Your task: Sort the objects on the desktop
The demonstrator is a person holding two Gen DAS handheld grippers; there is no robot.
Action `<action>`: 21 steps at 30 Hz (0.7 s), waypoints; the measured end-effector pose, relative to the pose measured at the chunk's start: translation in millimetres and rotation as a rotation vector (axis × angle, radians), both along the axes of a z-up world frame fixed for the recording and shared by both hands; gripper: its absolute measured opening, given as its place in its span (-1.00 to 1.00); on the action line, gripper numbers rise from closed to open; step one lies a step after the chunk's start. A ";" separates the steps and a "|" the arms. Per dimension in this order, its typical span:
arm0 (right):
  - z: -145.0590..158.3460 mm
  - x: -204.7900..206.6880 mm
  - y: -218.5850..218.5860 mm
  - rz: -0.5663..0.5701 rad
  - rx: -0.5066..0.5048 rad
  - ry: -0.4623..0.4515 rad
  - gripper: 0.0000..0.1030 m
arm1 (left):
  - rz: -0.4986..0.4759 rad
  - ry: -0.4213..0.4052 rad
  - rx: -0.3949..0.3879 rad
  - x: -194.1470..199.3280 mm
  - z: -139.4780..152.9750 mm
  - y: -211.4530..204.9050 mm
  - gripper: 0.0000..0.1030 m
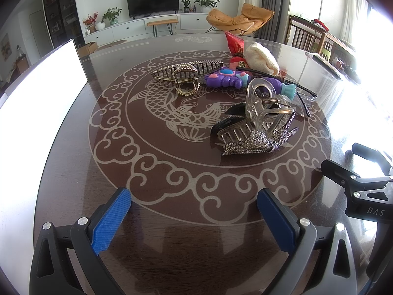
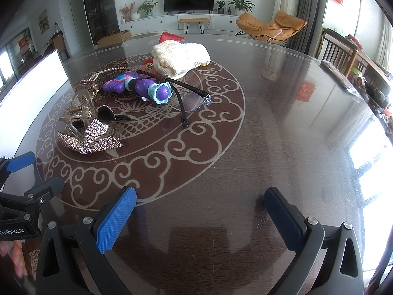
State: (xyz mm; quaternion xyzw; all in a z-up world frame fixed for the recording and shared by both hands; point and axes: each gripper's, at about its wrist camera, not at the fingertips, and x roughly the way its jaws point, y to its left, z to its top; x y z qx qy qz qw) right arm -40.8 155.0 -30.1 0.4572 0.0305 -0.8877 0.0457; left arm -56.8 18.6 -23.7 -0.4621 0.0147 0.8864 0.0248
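A: Quick rundown, L to R?
B: White box (image 1: pixel 41 83) at far left table (image 1: pixel 73 147) edge. Then gold clip (image 1: pixel 185 80) w/ a long gold barrette (image 1: pixel 196 67) behind it, touching.
A: Middle?
B: Purple toy (image 1: pixel 231 77) beside the gold clip. Nearer the cameras, clear clip (image 1: pixel 260 108) sits on a rhinestone bow (image 1: pixel 255 142).
A: Right side?
B: Glasses (image 2: pixel 194 98) w/ one arm crossing the toy; knit cloth (image 2: pixel 181 56) behind, red packet (image 2: pixel 170 36) past that.
A: Grippers?
B: Left gripper (image 1: pixel 194 218) low over the table, jaws wide apart, nothing betw. them. Right gripper (image 2: pixel 201 218) same: jaws apart, holding nothing, well short of the pile.
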 end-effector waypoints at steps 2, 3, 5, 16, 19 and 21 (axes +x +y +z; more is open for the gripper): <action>-0.9 -0.1 -0.7 0.000 0.000 0.000 1.00 | 0.000 0.000 0.000 0.0 0.0 0.0 1.00; -0.9 -0.1 -0.7 0.000 0.000 0.000 1.00 | 0.000 0.000 0.000 0.1 0.0 0.0 1.00; -0.8 -0.1 -0.6 0.000 0.000 0.000 1.00 | 0.000 0.000 0.000 0.0 0.0 0.0 1.00; -0.8 0.0 -0.6 0.000 0.000 0.000 1.00 | -0.001 0.003 0.010 0.6 1.2 -0.5 1.00; 0.0 0.1 -0.1 0.000 0.000 0.000 1.00 | -0.002 0.003 0.011 0.5 1.3 -1.1 1.00; -0.1 0.1 -0.2 0.000 0.000 0.000 1.00 | -0.005 0.000 0.006 0.2 1.1 -0.5 1.00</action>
